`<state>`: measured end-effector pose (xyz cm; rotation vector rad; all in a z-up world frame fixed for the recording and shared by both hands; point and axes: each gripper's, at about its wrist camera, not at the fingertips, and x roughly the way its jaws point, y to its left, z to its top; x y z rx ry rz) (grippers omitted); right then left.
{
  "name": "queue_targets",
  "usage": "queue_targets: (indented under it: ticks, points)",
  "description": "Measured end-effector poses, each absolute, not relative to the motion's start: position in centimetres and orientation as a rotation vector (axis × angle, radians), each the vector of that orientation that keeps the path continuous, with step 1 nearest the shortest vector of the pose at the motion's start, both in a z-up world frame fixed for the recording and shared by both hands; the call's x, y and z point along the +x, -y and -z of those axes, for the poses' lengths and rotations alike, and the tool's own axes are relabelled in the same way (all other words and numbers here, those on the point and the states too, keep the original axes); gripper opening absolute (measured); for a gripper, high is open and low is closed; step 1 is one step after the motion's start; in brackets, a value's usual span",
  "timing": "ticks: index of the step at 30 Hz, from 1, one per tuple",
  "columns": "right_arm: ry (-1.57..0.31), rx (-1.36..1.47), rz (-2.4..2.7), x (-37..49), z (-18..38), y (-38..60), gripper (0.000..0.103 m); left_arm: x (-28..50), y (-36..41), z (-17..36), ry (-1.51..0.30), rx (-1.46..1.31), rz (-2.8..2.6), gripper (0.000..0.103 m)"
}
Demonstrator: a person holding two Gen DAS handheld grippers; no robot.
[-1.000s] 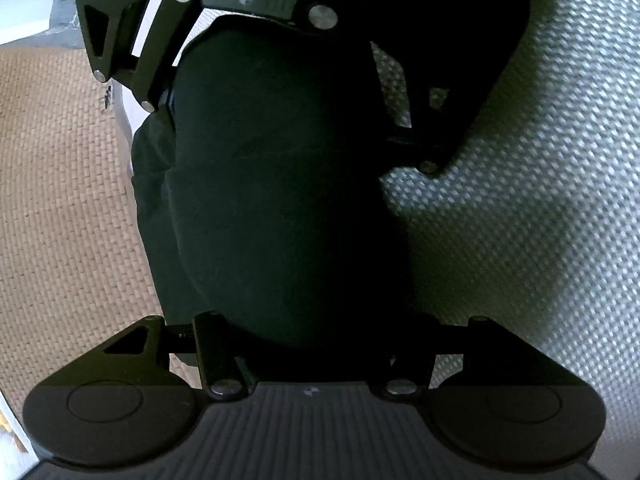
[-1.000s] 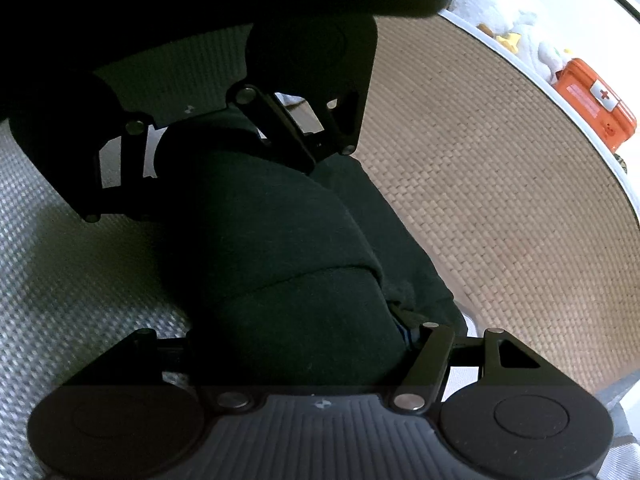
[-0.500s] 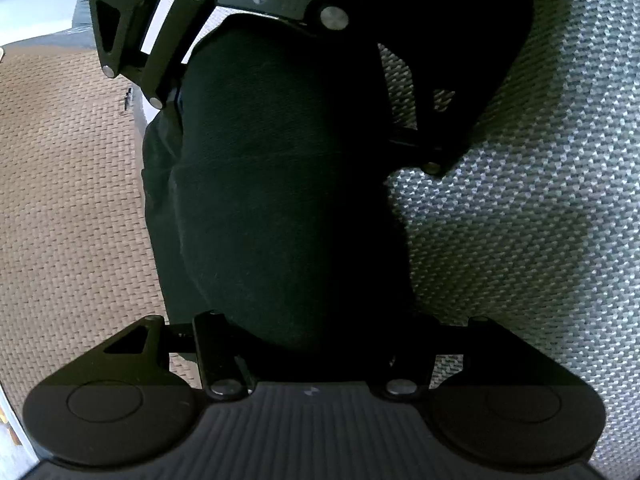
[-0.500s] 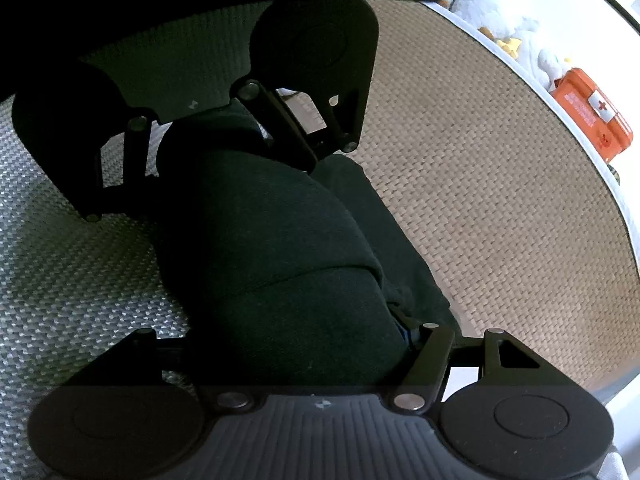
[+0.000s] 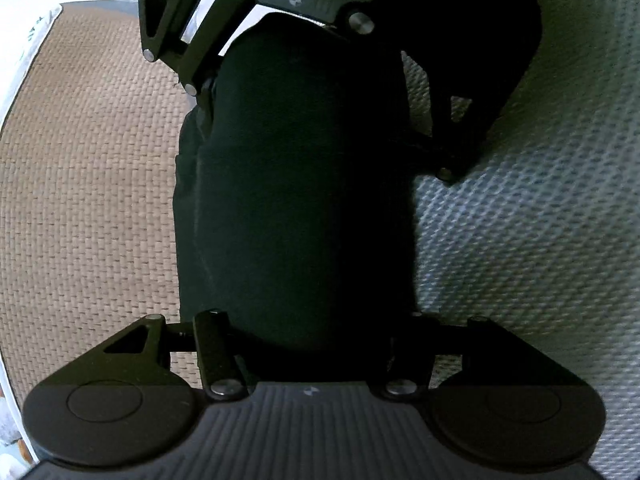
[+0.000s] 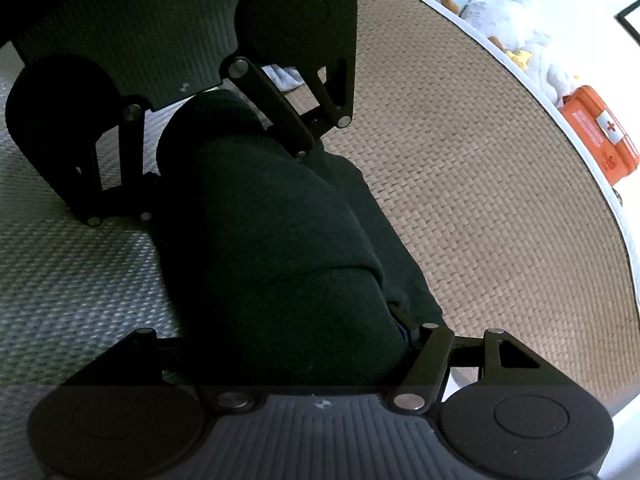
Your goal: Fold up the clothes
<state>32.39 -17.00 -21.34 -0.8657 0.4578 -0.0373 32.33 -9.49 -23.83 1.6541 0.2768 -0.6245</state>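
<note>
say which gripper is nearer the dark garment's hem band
Right. The right gripper clamps the dark garment at its hem band; the left gripper clamps a plain stretch, no band in view.

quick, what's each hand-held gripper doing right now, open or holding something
left hand-held gripper: shut on the dark folded garment, a thick bundle between its fingers.
right hand-held gripper: shut on the same dark folded garment from the other end.
</note>
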Motion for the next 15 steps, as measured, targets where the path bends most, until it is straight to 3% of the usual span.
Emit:
queue_targets:
  ticks: [3, 15]
  points:
    - [-0.463, -0.883, 0.031, 33.6, 21.3, 17.3, 0.068, 26.4, 9.2, 25.1, -0.278, 1.653, 0.62, 0.059]
    - [-0.501, -0.995, -0.003, 38.2, 21.0, 19.4, 0.068, 28.5, 10.3, 26.2, -0.267, 1.618, 0.6, 0.059]
